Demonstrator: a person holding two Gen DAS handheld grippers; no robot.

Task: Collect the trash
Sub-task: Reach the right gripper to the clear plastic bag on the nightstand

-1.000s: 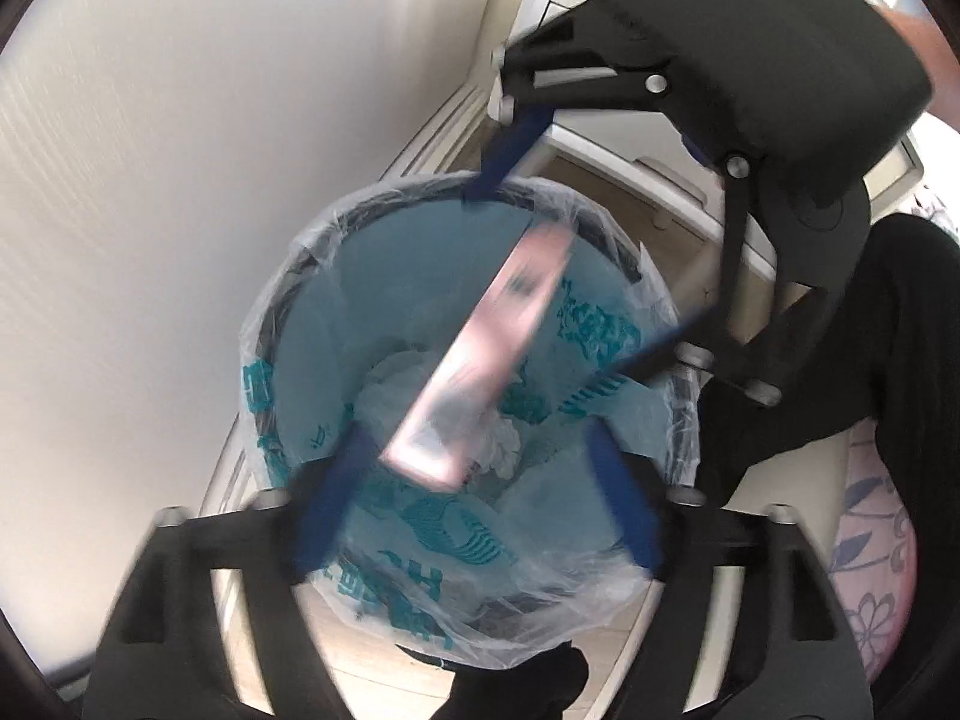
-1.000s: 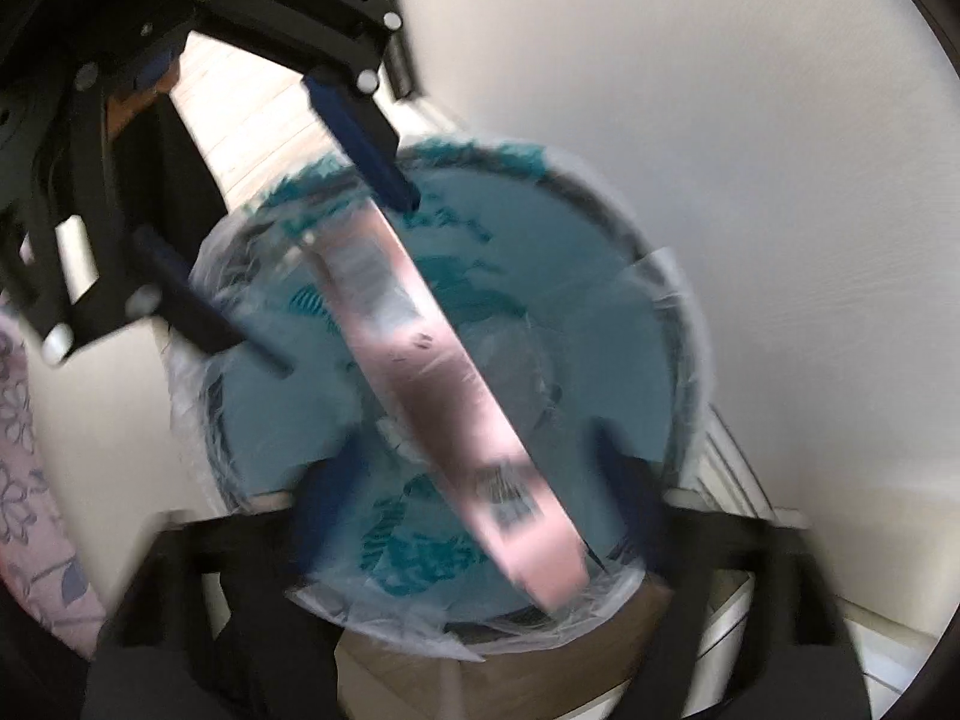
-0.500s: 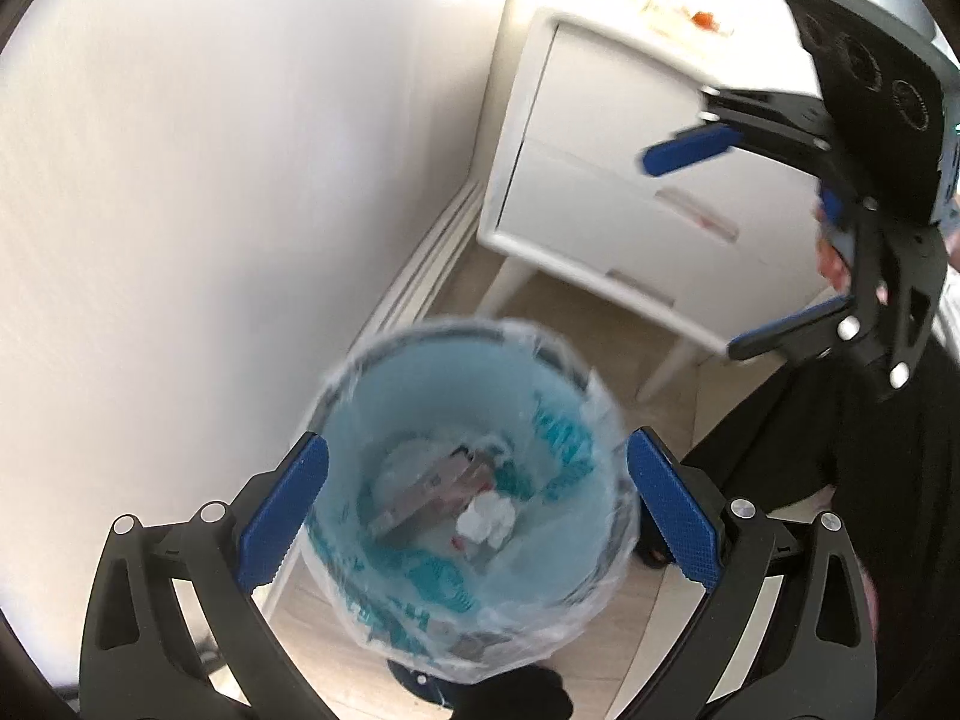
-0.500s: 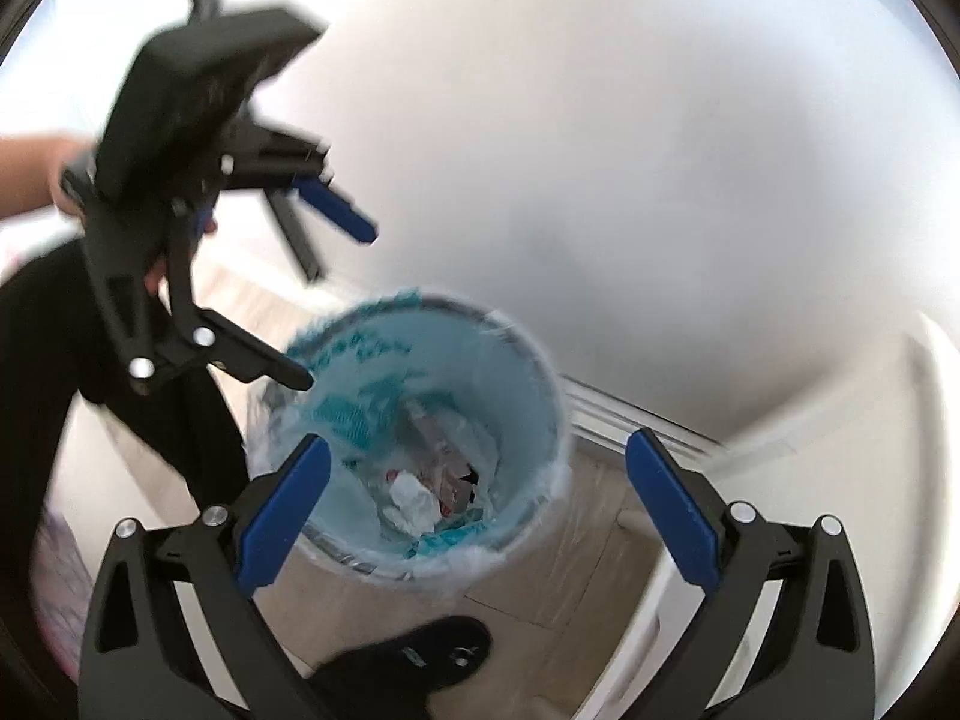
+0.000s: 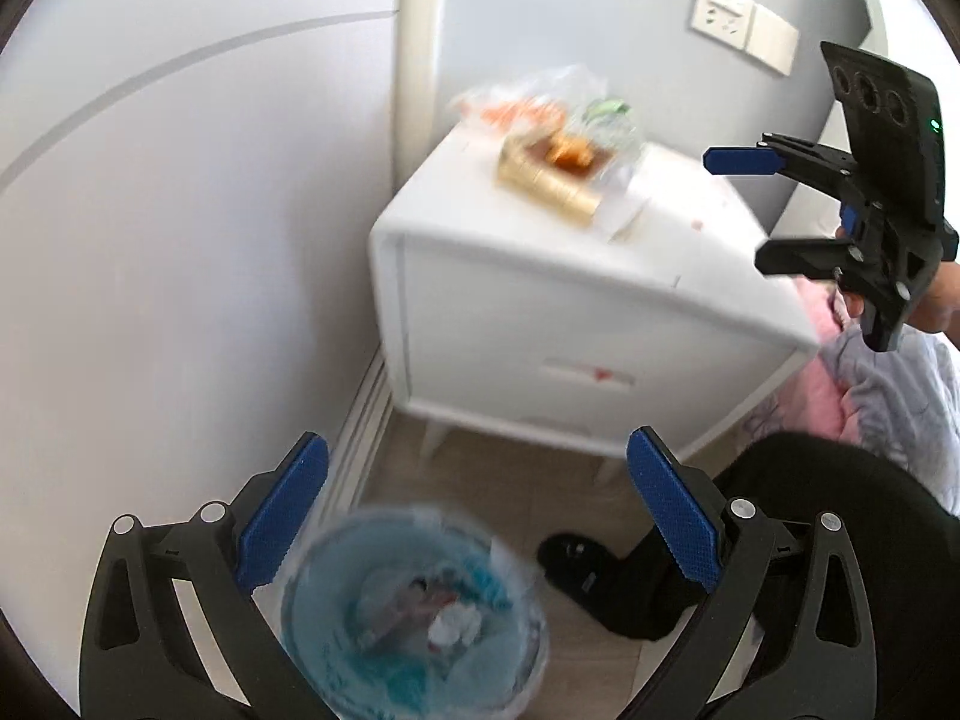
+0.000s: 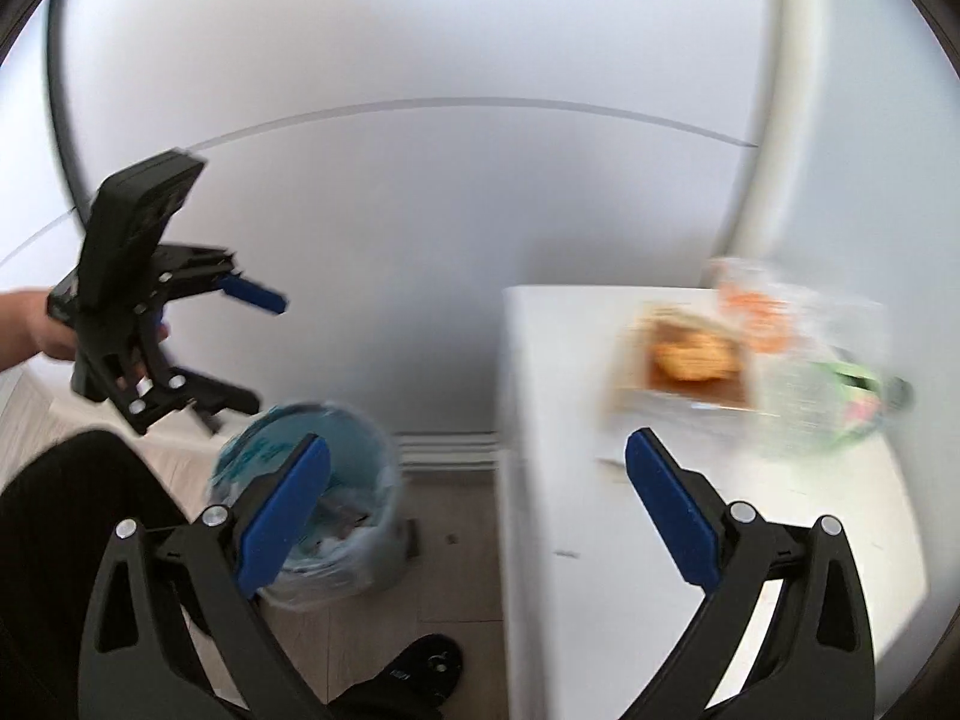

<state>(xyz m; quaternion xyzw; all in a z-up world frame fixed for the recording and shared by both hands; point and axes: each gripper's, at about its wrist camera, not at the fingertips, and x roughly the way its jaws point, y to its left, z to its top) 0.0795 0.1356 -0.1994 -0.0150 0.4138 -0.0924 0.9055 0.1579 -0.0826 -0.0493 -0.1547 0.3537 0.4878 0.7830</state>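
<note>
Left tool spread wide, nothing in it, above the lined bin with trash inside. Right tool also spread, empty. Beyond: food wrappers on white nightstand.

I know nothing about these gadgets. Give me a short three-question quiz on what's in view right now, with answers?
1. True or false: the left gripper holds a piece of trash.
2. Where does the trash bin stand?
A. on top of the nightstand
B. on the floor beside the nightstand, by the wall
C. on the bed
3. Fill in: the leftover food packaging lies on top of the white ____.

Key:
1. False. Its jaws stand wide apart with nothing between them, and so do those of the right gripper.
2. B
3. nightstand
</note>
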